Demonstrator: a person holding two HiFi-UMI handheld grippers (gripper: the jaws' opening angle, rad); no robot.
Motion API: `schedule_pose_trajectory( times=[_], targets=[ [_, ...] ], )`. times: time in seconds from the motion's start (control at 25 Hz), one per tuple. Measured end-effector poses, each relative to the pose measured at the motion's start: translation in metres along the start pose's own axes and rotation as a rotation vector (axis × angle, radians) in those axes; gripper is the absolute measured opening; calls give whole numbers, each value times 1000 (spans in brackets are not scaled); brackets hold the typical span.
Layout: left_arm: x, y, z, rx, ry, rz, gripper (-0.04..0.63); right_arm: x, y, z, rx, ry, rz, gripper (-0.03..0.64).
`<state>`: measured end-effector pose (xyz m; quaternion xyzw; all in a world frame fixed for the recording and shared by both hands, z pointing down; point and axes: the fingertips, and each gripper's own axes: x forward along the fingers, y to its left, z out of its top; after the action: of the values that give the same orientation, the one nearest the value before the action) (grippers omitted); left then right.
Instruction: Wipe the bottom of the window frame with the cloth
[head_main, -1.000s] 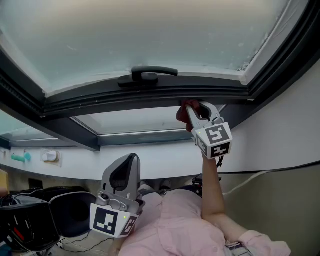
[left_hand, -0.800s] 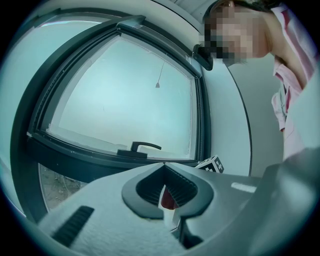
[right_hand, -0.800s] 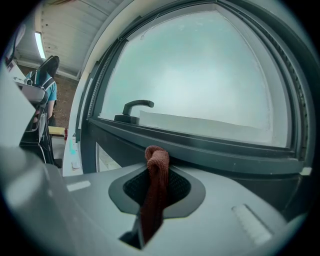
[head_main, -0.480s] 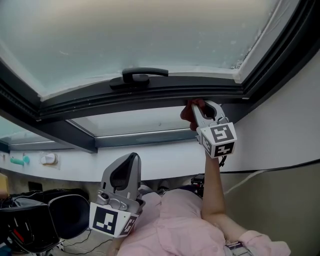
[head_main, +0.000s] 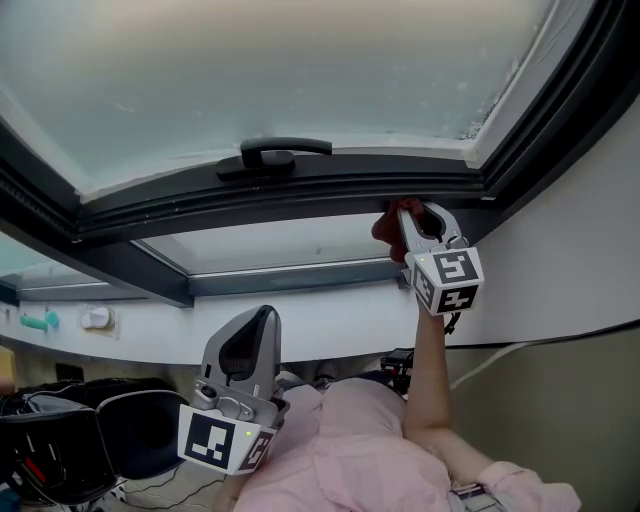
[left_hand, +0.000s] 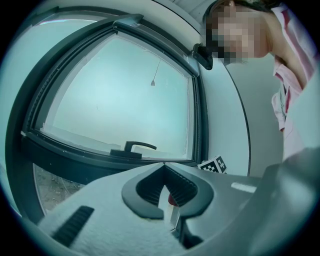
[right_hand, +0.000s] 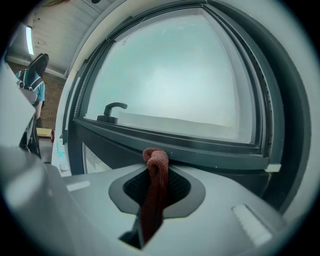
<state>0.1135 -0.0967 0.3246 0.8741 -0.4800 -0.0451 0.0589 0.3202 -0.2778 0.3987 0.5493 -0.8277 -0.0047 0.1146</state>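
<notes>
Head view. Up high, a dark grey metal window frame (head_main: 300, 190), with a black lever handle (head_main: 275, 155) on its bottom bar. Right under that bar, near the right corner, the right gripper (head_main: 408, 212), held up on a raised arm. Pinches a small, soft, red-brown cloth (head_main: 386, 228) and seems to push it up against the bottom bar. Down low, beside a pink shirt (head_main: 350, 450), the left gripper (head_main: 262, 318). Points up, well apart from the window, doing no job.

Left gripper view. Jaws pressed together at the tips, with nothing held between them. Far behind, the same frame and handle.

Right gripper view. Jaws squeezed tight on the cloth (right_hand: 155, 190). Pokes out past the tips in a little folded bump. Sits touching or just beside the lower edge of the bottom bar (right_hand: 210, 150); hard to tell which.

Looks light and floppy, so probably bends any way when pushed. Cannot break. Might slide out of the jaws if rubbed hard along the bar. Best to hold across the middle, with only a short bump sticking out for wiping. Looks held about that way now.
</notes>
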Motion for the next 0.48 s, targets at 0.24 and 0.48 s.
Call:
schedule_pose_trajectory(
  times=[0.24, 0.48],
  targets=[
    [2, -5, 0, 1, -1, 0, 0, -7, -19, -3, 9, 3, -49, 49],
    [6, -9, -2, 4, 1, -4, 0, -14, -41, -8, 27, 4, -100, 49]
  ],
)
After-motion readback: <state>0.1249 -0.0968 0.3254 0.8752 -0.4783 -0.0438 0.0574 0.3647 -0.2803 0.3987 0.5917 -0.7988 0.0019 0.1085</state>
